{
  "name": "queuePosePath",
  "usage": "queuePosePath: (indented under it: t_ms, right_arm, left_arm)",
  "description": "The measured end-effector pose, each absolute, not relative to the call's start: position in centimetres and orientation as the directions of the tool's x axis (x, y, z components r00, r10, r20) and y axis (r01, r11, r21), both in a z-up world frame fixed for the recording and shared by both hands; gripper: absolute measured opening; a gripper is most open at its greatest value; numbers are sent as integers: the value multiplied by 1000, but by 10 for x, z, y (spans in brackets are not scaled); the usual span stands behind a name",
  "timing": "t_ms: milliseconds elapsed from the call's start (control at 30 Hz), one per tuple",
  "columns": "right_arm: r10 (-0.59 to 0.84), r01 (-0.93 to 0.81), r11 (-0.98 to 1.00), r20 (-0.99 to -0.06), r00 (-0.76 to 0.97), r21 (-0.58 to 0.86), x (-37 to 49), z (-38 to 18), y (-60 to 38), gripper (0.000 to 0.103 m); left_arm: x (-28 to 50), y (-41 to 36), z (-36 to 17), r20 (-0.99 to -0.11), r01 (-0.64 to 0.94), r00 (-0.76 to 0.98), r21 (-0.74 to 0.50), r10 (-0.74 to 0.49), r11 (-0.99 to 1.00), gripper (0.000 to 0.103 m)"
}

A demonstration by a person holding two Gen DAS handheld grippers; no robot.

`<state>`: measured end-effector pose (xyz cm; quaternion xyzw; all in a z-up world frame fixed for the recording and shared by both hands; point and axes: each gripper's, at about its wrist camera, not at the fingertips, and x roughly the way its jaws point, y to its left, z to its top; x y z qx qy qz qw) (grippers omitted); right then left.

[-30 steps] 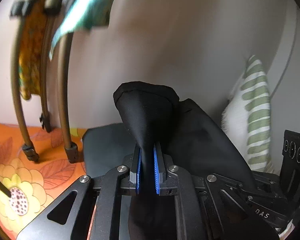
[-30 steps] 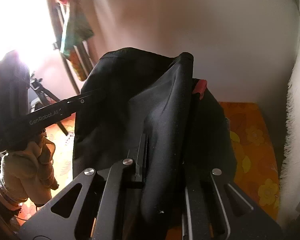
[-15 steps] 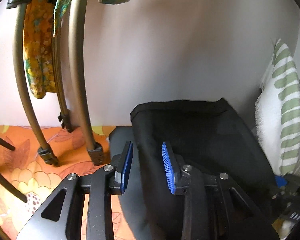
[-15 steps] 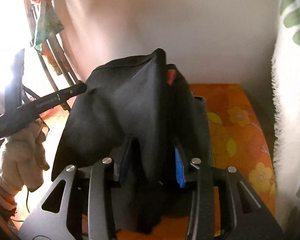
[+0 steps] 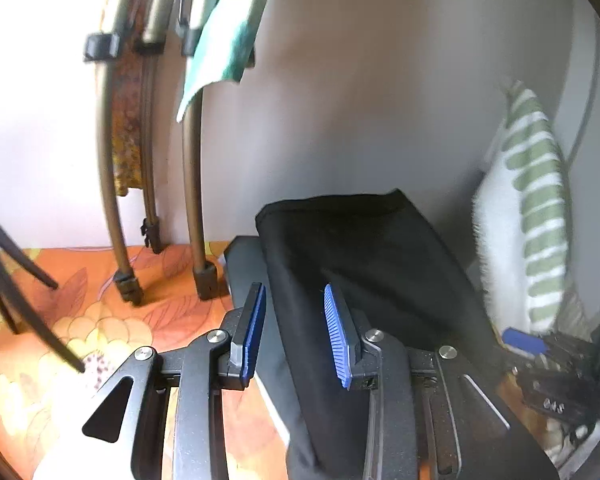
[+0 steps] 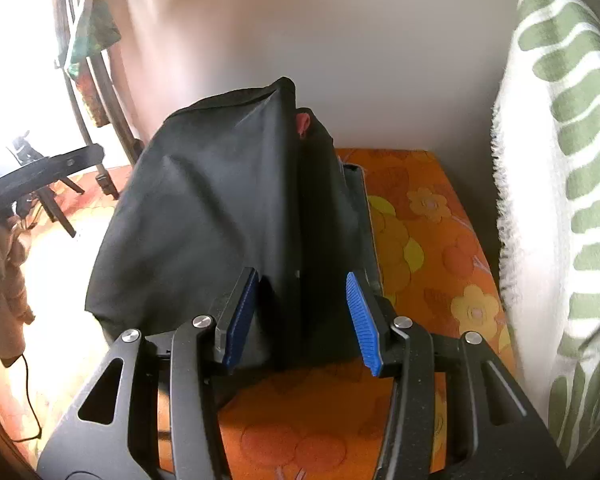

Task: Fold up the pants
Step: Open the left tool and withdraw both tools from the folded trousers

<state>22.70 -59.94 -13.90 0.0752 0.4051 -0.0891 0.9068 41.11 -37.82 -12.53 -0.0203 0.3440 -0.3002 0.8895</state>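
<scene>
Pants (image 6: 220,216), black, lie folded on the orange flowered bedspread (image 6: 432,248), and what could go wrong starts nearest the cameras. The right gripper (image 6: 304,316) has its blue pads (image 6: 362,320) apart and its jaws are opening; a raised ridge of the cloth stands between them without being pressed. If that hand draws back low, a pad could catch the ridge and drag the top layer open. The left gripper (image 5: 294,334) likewise stands with its jaws apart, the near edge of the pants (image 5: 364,264) running between its pads (image 5: 336,336) but not clamped; the same snag threatens there, since the fabric drapes right against the right-hand pad.

Further out, the fold looks uneven: in the right wrist view the cloth peaks rather than lying flat, with a small red tab (image 6: 303,122) showing at the top. Left so, it may slump sideways, I judge.

Beyond, the striped green-and-white cushion (image 6: 560,184) leans near the pile on one side, and curved metal legs (image 5: 192,184) hung with patterned cloth stand on the other; a wide swing of either hand could knock them.
</scene>
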Motion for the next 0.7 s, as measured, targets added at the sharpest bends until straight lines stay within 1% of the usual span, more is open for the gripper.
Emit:
queuePosePath:
  t_ms: [67,100,133,267,333,367,433,533,600,700]
  right_arm:
    - [-95,227,971,-743,663,78,216,-133,-596,47]
    - [-89,226,970,-739,668,87,210,-130,-595,47]
    - [-89,228,969,-734,674,91,203,-127,-593,48]
    - [-81,228,967,-718,692,110,175,-113,-582,49]
    - [-80,225,968,-707,703,114,162,-106,-574,49]
    - [-79,225,967,-702,708,118,154,-101,-570,51]
    - [-77,223,966,-685,724,128,139,-92,-562,55]
    - [-80,220,967,-668,740,127,120,-82,-548,55]
    - [-97,225,968,-663,742,110,109,-77,-538,55]
    - [-120,227,971,-657,744,80,93,-71,-521,55]
  left_arm:
    - [398,-370,-121,-599,532,573,-247,-559,810,36]
    - [389,-365,-118,-597,535,570,-251,-564,807,44]
    - [383,-362,-116,-597,535,569,-254,-566,806,48]
    - [349,-346,-110,-601,550,552,-260,-579,794,49]
    - [327,-337,-105,-598,550,548,-270,-585,790,57]
    - [321,-334,-103,-594,548,550,-273,-587,791,58]
    - [303,-324,-99,-586,545,551,-287,-594,788,59]
    - [280,-314,-93,-585,552,545,-290,-601,782,60]
    - [263,-305,-87,-579,559,545,-289,-606,778,62]
    - [240,-295,-81,-577,561,554,-273,-600,781,63]
